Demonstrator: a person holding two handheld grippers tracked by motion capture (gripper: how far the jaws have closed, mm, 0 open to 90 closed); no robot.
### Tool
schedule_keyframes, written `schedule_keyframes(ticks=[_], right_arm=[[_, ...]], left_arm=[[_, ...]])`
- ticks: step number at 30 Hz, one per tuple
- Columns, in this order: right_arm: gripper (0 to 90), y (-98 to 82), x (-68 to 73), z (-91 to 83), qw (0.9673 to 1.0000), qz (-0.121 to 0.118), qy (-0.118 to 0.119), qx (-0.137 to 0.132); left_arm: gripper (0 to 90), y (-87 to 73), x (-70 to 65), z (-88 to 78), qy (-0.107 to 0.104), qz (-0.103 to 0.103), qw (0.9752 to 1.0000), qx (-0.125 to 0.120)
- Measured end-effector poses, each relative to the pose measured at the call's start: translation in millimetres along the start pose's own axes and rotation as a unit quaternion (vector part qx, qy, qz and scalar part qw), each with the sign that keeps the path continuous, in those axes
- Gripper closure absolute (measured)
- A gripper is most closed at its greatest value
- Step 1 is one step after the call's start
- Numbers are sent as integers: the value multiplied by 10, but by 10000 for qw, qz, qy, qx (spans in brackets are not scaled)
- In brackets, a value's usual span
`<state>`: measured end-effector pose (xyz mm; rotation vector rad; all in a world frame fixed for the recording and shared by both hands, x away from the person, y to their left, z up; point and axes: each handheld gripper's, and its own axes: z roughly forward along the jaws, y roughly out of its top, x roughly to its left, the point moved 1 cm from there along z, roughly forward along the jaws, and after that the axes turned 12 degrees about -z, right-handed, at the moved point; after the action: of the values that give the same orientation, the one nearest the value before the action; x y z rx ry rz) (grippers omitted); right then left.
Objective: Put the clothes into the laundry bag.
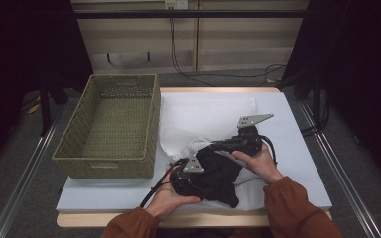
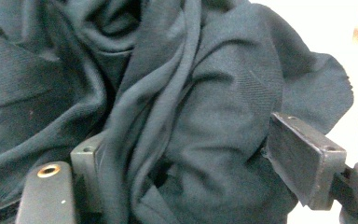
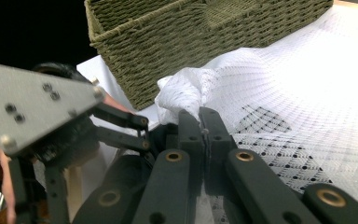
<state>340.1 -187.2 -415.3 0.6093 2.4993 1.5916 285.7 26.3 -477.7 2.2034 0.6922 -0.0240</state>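
Dim room, white-covered counter (image 1: 287, 163) beside an empty woven basket (image 1: 110, 126): right gripper (image 3: 204, 125) jaws pressed together, pinching white mesh cloth (image 3: 261, 84) to lift it, left gripper (image 2: 200, 154) jaws spread around bunched black garment (image 1: 218, 173), likely for separating both.

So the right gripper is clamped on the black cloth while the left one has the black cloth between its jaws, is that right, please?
Not quite: the right gripper is shut on the white mesh fabric, as the right gripper view shows. The rest stands: the black cloth lies between the jaws of the left gripper, seen in the left gripper view.
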Motion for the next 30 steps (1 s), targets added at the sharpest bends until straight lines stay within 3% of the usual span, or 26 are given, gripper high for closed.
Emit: schedule_keyframes(ticks=[3,7,13,15,17,30], right_arm=[[893,4,8,5,10000,12,28,18],[893,4,10,6,10000,4,36,19],[893,3,12,9,10000,-1,53,30],[893,4,12,7,10000,-1,54,27],[893,6,10,3,10000,-5,44,24],[893,27,35,-21,10000,-7,94,8]], left_arm=[[390,16,47,-26,65,-142,9999,-15],[533,28,60,-36,105,-143,9998,12],[626,74,70,-49,68,-190,9998,-20],[655,85,52,-43,150,-96,9998,-47],[664,93,41,-43,194,-121,9997,3],[671,184,99,-78,207,-345,9984,-387]])
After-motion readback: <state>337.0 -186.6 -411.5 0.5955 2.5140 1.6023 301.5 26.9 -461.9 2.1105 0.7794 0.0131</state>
